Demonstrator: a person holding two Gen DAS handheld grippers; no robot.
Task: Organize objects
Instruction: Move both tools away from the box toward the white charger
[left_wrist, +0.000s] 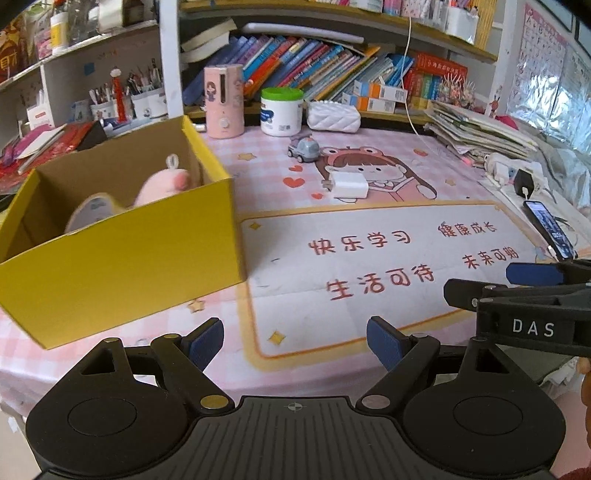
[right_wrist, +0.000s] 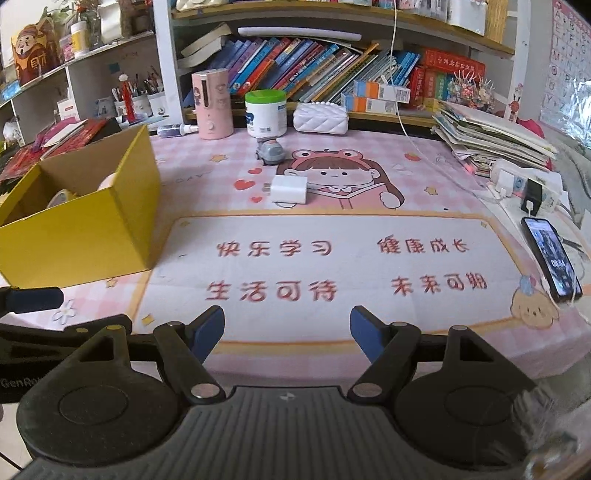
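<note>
Left gripper (left_wrist: 295, 343) jaws wide apart, nothing between the blue pads, hanging over the near edge of the desk mat (left_wrist: 369, 258). Right gripper (right_wrist: 287, 332) jaws also apart, a bit narrower, empty, over the same near edge; touching nothing. Each gripper shows in the other's view: right one at the right edge of the left wrist view, left one at the left edge of the right wrist view, so they sit side by side, close. Yellow cardboard box (left_wrist: 122, 254) open on top, on the left side of the mat, just ahead-left of the left gripper; pink plush toy (left_wrist: 162, 184) and a tape roll (left_wrist: 92, 214) already inside it. Still loose on the mat: white charger block (right_wrist: 290, 189) mid-mat, well ahead of both grippers, and grey toy car (right_wrist: 270, 152) further back behind it. Along the back edge: pink cylindrical device (right_wrist: 212, 105), white tub with green lid (right_wrist: 266, 113), white quilted case (right_wrist: 320, 118). Phone (right_wrist: 550, 258) lies at the right edge, cable attached, stack of papers (right_wrist: 491, 136) behind it. Printed middle of the mat between grippers and charger is bare.
</note>
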